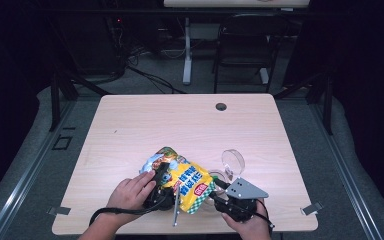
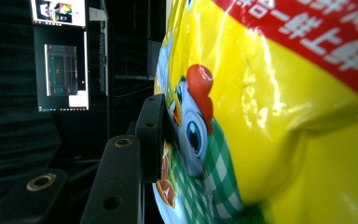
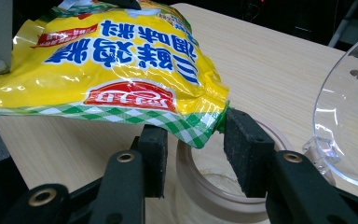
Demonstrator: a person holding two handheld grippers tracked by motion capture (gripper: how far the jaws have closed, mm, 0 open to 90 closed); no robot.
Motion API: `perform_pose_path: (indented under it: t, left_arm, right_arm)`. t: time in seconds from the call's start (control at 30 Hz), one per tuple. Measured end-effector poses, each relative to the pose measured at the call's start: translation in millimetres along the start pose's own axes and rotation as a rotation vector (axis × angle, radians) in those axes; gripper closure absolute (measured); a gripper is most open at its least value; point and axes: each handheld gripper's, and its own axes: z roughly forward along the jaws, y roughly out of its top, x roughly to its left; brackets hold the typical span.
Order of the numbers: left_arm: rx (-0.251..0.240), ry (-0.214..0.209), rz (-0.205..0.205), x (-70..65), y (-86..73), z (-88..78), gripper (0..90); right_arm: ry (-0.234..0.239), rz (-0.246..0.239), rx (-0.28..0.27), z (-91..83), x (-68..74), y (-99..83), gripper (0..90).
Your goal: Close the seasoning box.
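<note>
far tabletop (image 1: 180,120) open, bag (image 1: 187,182) overhanging jar (image 3: 223,196)

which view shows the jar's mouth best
The right gripper view: the jar sits close, its open rim between the right claw's jaws under the seasoning bag's corner. The high view shows it small, beside its clear lid.

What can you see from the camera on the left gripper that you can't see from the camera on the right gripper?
The left gripper view has the cartoon chicken printed on the bag, with one black jaw pad pressed against the bag beside it, and lit screens in the dark room behind. The right gripper view has the open jar sitting between its two black jaws, the clear flip lid standing open at the right, the wooden table, and the bag's blue lettering. Both views share the yellow bag, with its green checked edge and a red label.
</note>
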Motion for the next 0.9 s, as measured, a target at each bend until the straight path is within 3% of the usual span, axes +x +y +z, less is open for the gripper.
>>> perform_pose_path:
  t: [0.53,0.77,0.9]
  left_arm:
    - [0.015,0.015,0.053,4.8,4.0,-1.3,62.8]
    - [0.007,0.016,0.053,4.1,5.2,-0.5,62.8]
    - [0.029,0.002,0.071,6.2,6.5,-2.4,62.8]
  right_arm:
    - [0.005,0.016,0.002,0.8,-2.0,-1.3,60.4]
    - [0.002,0.02,0.006,1.1,-3.7,-2.2,60.3]
    - [-0.001,0.022,0.006,1.7,-3.7,-2.5,60.2]
